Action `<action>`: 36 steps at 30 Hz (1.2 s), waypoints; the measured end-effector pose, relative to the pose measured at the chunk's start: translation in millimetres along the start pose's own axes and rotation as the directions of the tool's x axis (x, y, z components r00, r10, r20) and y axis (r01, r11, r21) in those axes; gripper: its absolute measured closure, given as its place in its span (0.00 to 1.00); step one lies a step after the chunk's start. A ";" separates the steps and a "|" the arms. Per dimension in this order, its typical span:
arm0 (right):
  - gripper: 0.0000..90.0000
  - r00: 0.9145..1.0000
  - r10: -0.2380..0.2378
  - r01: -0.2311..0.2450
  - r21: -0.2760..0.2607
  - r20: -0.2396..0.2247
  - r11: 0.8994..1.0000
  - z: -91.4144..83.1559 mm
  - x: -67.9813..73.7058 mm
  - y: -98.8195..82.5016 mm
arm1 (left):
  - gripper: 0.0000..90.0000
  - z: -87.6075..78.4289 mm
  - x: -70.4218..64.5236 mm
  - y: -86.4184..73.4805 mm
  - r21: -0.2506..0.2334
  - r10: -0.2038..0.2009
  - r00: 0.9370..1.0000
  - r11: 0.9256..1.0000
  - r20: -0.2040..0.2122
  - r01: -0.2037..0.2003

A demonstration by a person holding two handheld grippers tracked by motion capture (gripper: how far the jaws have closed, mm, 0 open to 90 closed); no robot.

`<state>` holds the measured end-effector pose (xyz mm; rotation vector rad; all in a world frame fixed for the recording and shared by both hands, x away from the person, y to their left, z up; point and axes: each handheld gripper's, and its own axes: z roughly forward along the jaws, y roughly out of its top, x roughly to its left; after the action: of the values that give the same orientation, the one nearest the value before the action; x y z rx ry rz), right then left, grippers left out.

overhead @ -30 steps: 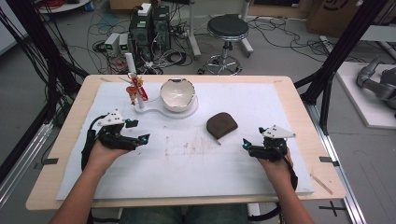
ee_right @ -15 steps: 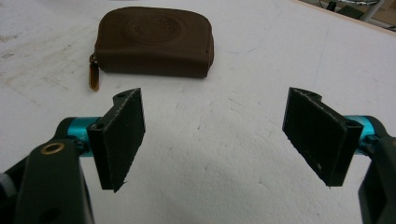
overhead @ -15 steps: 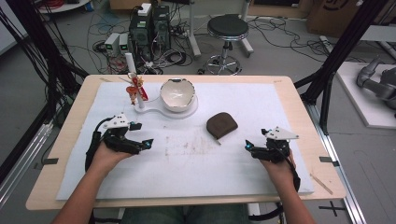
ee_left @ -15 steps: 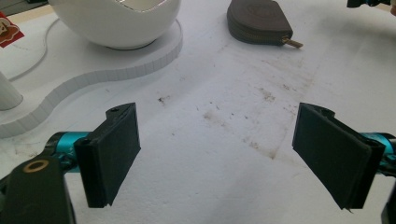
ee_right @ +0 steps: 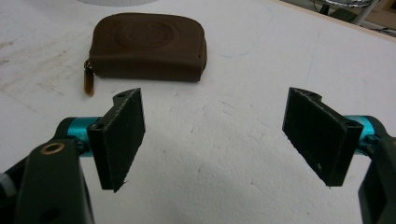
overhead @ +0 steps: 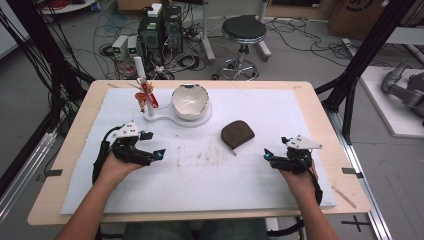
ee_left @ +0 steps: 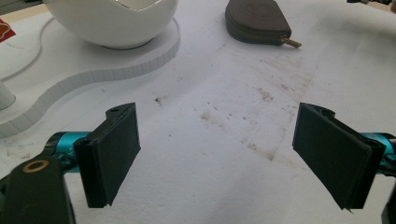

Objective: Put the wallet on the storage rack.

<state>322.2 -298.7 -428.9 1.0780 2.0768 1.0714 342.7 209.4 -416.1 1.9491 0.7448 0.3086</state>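
A brown zip pouch lies on the white mat right of centre. In the right gripper view the pouch sits just ahead of my right gripper, which is open with nothing between its pads. That right gripper rests on the mat, right of the pouch. My left gripper hovers low over the mat at the left, open; its jaws have just been opening, with nothing between them. The left gripper view looks past the left gripper to the pouch and a white bowl.
The white bowl stands on a curved white base at the back of the mat. A white post with a red and gold ornament rises from that base's left end. The mat shows brown stains at its centre.
The left hand has shifted slightly toward the middle of the mat and its jaws stand a little wider. The right hand has kept still.
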 end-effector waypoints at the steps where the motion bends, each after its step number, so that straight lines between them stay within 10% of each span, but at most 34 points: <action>1: 0.24 1.000 0.000 0.000 0.000 0.000 1.000 0.0 0.0 0.0 | 0.17 0.3 -0.2 0.3 0.000 -0.001 1.000 1.000 -0.001 0.001; 14: 0.24 1.000 0.007 -0.007 -0.010 0.007 1.000 -7.8 -0.8 -2.8 | 0.16 16.2 -14.4 16.4 -0.017 -0.009 1.000 1.000 -0.030 0.009; 36: 0.24 0.998 0.034 -0.033 -0.008 0.046 0.999 -33.7 -7.7 -21.9 | 0.09 125.9 -55.1 60.1 0.100 0.059 0.998 0.993 0.010 -0.059</action>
<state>292.0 -326.3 -428.9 1.1269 2.0234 1.0598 385.8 65.8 -418.8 2.0685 0.7108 0.3051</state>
